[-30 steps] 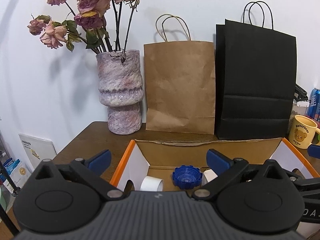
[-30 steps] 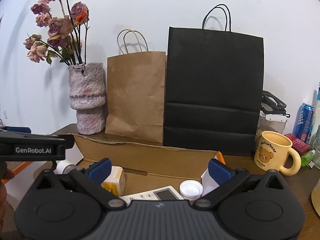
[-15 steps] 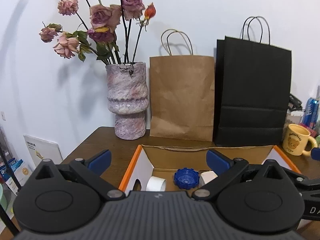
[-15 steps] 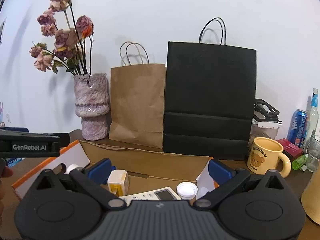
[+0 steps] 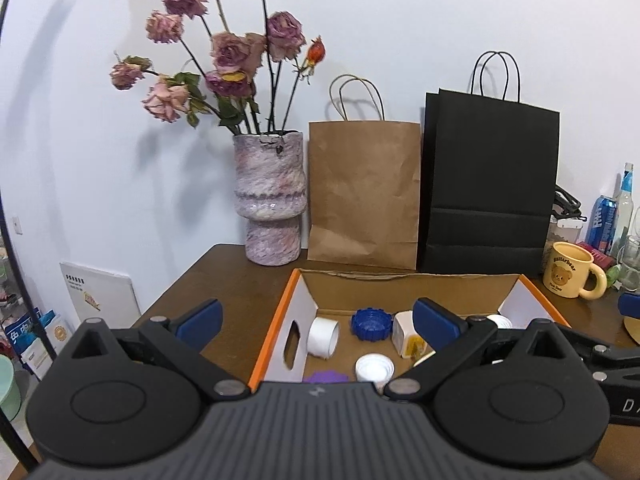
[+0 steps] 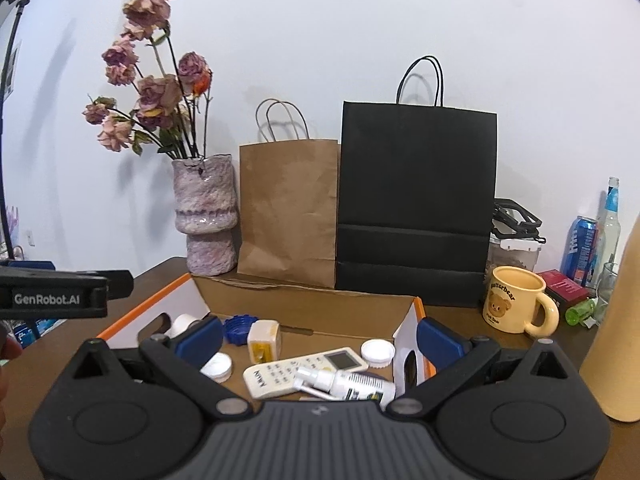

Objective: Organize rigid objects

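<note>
Small rigid pieces, among them a remote control [image 6: 304,370], spray bottle [image 6: 348,385] and blue cap [image 5: 370,325], lie loose in the cardboard box [image 5: 404,290] on the bench [image 5: 224,288]. Left claw [image 5: 316,322] and right claw [image 6: 320,338] hover spread and empty. Reaching low, a finger could catch the box wall, I judge.

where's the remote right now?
Right wrist view: the white remote lies flat in the cardboard box, centre-front, between a white cap and a spray bottle touching its near edge.

Box [image 6: 304,304] before two bags [image 6: 416,208], vase [image 6: 206,216] left, mug [image 6: 514,300] right.
</note>
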Demonstrator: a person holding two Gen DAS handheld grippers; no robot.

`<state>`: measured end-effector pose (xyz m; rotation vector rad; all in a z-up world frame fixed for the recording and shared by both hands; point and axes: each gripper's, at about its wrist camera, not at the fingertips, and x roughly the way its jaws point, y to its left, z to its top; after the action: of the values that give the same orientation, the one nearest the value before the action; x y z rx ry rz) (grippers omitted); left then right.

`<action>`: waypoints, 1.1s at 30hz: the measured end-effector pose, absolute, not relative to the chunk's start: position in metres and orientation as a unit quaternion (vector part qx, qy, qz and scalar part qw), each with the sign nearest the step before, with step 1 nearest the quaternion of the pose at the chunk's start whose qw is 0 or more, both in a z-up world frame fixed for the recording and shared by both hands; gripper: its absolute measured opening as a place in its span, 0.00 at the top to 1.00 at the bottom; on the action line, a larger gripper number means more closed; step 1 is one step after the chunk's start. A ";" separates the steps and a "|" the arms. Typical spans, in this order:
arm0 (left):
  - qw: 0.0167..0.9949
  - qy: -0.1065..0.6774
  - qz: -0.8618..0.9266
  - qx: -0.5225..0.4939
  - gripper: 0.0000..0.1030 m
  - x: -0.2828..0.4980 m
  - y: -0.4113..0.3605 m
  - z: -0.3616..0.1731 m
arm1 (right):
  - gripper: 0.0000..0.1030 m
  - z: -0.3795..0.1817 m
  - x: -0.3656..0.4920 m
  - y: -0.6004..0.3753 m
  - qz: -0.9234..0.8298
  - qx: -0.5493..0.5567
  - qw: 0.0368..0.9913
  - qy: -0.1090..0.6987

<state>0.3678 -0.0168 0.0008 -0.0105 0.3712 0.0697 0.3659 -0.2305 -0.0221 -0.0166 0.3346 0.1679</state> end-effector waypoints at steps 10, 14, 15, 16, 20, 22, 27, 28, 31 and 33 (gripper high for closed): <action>0.982 0.183 0.041 -0.004 0.00 0.307 -0.007 0.013 | 0.00 -0.015 0.308 -0.232 0.086 -0.004 0.981 0.172; 0.983 0.181 0.039 0.002 0.00 0.284 -0.007 0.017 | 0.00 -0.012 0.284 -0.230 0.087 -0.005 0.982 0.170; 0.983 0.182 0.039 0.003 0.00 0.278 -0.008 0.017 | 0.00 -0.011 0.277 -0.230 0.087 -0.005 0.982 0.170; 0.982 0.183 0.038 0.004 0.00 0.272 -0.008 0.018 | 0.00 -0.011 0.271 -0.230 0.087 -0.006 0.982 0.170; 0.982 0.186 0.033 0.008 0.00 0.247 -0.009 0.021 | 0.00 -0.007 0.245 -0.229 0.087 -0.007 0.981 0.171; 0.982 0.187 0.031 0.010 0.00 0.236 -0.009 0.023 | 0.00 -0.004 0.233 -0.229 0.085 -0.007 0.982 0.170; 0.982 0.189 0.029 0.012 0.00 0.205 -0.009 0.028 | 0.00 0.003 0.200 -0.229 0.081 -0.008 0.983 0.166; 0.982 0.188 0.028 0.012 0.00 0.199 -0.009 0.029 | 0.00 0.004 0.194 -0.229 0.081 -0.008 0.983 0.165; 0.982 0.188 0.025 0.012 0.00 0.179 -0.008 0.033 | 0.00 0.008 0.174 -0.228 0.079 -0.007 0.983 0.163; 0.982 0.189 0.024 0.013 0.00 0.167 -0.007 0.033 | 0.00 0.010 0.162 -0.228 0.076 -0.007 0.984 0.163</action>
<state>0.1666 -0.0073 0.0332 0.0254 0.3802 0.0488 0.1625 -0.2277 0.0095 -0.0136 0.3271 0.1532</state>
